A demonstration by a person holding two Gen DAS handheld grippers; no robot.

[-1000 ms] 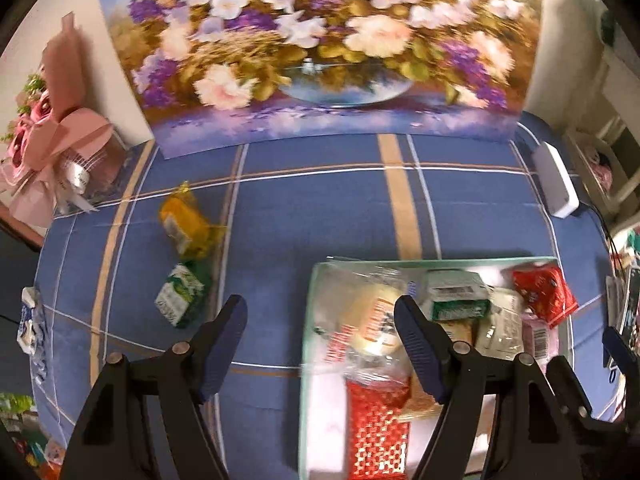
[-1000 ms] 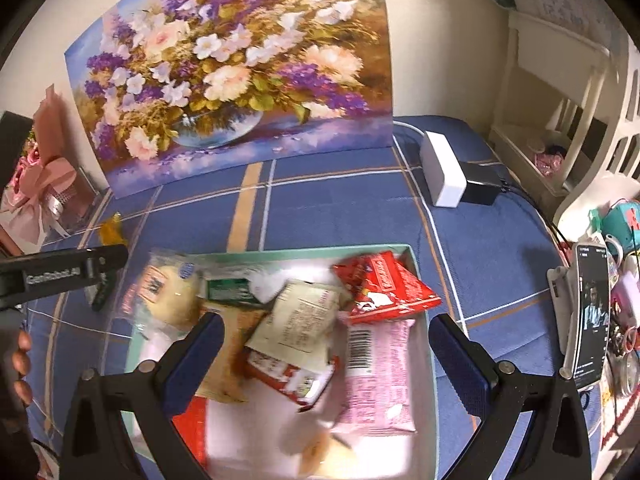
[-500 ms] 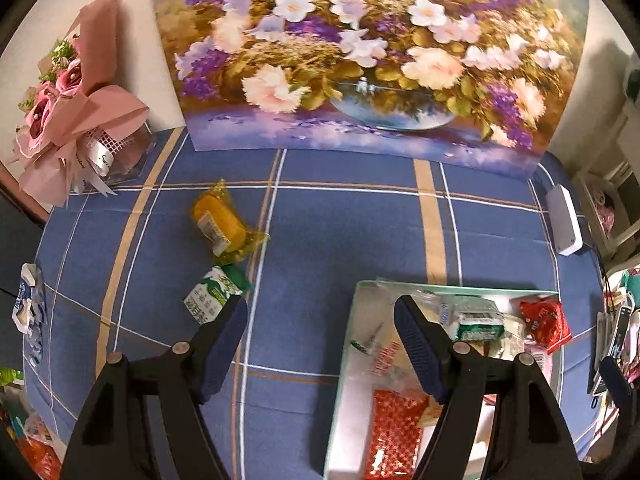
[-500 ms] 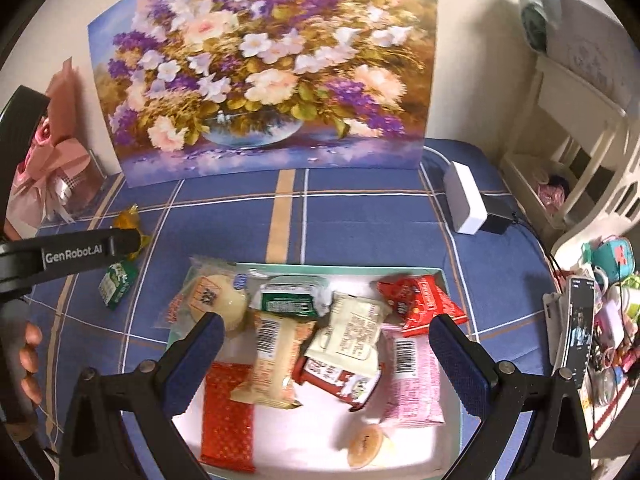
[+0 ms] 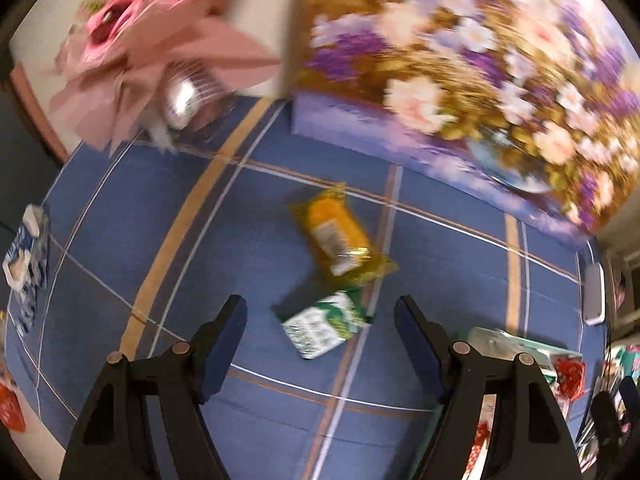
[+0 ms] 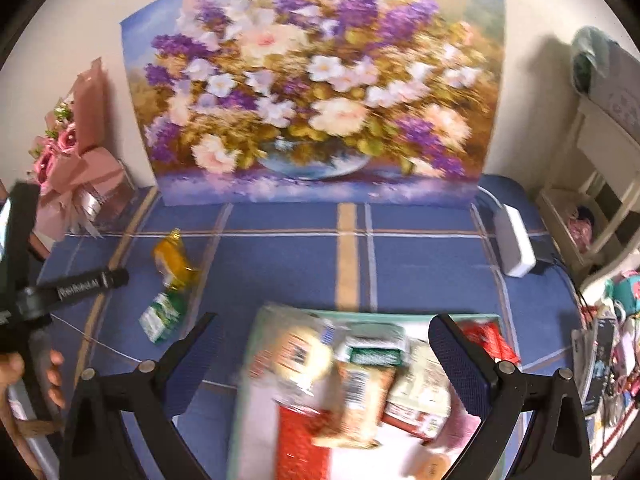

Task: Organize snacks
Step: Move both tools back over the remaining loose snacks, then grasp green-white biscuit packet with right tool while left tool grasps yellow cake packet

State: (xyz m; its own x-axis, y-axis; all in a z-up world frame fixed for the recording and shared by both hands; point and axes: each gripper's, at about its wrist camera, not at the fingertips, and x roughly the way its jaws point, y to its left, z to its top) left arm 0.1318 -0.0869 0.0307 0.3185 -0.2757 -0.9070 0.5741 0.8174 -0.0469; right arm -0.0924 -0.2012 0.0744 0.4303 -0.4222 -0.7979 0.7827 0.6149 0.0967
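Note:
A green-and-white snack packet (image 5: 325,324) lies on the blue cloth, with a yellow-wrapped snack (image 5: 338,244) just beyond it. My left gripper (image 5: 320,340) is open and empty, with the green packet between and just ahead of its fingertips. Both snacks show at the left in the right wrist view: the green packet (image 6: 162,316) and the yellow snack (image 6: 174,258). My right gripper (image 6: 324,354) is open and empty above the pale green tray (image 6: 240,420), which holds several wrapped snacks, among them a red packet (image 6: 300,444).
A large flower painting (image 6: 312,92) stands along the back. A pink bouquet (image 6: 76,152) sits at the back left. A white box (image 6: 514,246) with a cable lies at the right. Cluttered shelves (image 6: 600,184) stand beyond the right edge. A blue-and-white packet (image 5: 24,256) lies far left.
My left gripper has swung left from over the tray to the two loose snacks. My right gripper has shifted left over the tray. Both stay open.

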